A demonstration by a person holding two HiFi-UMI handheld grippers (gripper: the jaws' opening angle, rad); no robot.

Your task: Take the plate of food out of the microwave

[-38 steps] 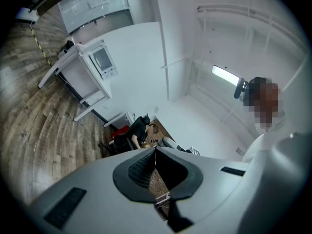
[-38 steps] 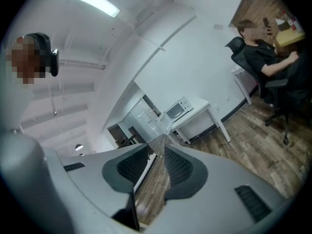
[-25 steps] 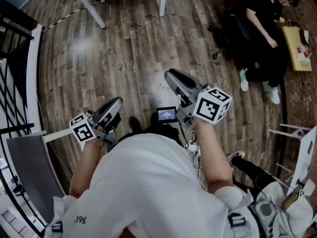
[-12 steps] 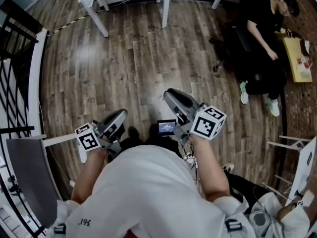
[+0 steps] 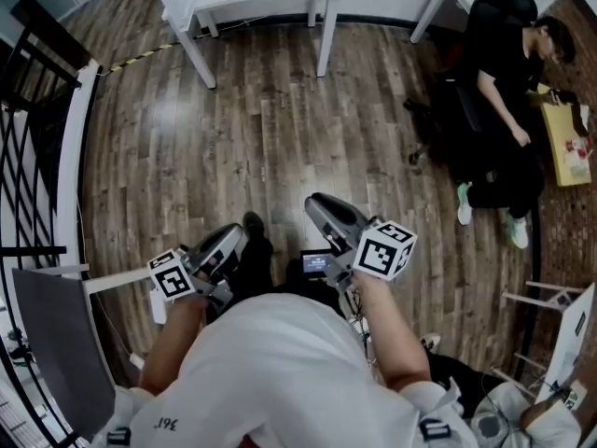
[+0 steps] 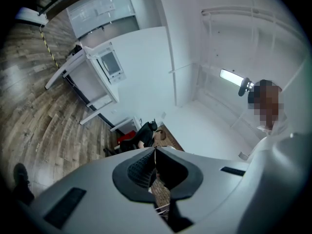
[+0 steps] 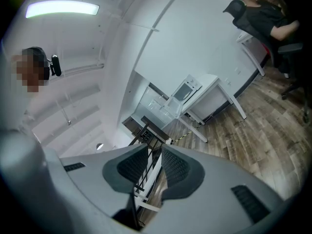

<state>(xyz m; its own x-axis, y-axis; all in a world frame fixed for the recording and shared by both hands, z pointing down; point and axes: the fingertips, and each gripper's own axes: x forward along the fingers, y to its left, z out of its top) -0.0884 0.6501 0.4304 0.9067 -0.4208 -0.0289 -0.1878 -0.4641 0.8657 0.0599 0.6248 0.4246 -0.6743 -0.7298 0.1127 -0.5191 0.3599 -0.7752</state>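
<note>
Head view: task not begun; left gripper closed on nothing, right gripper slightly parted, empty; possible microwave well apart

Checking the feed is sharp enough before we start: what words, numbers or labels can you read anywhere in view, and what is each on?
"361": printed on the person's white shirt, low in the head view; small, so read with some doubt.
Small screen in front of the person: lit, print too small to read.
Left marker cube and right marker cube: black-and-white square patterns only, no words.
Nothing else is legible.
</note>
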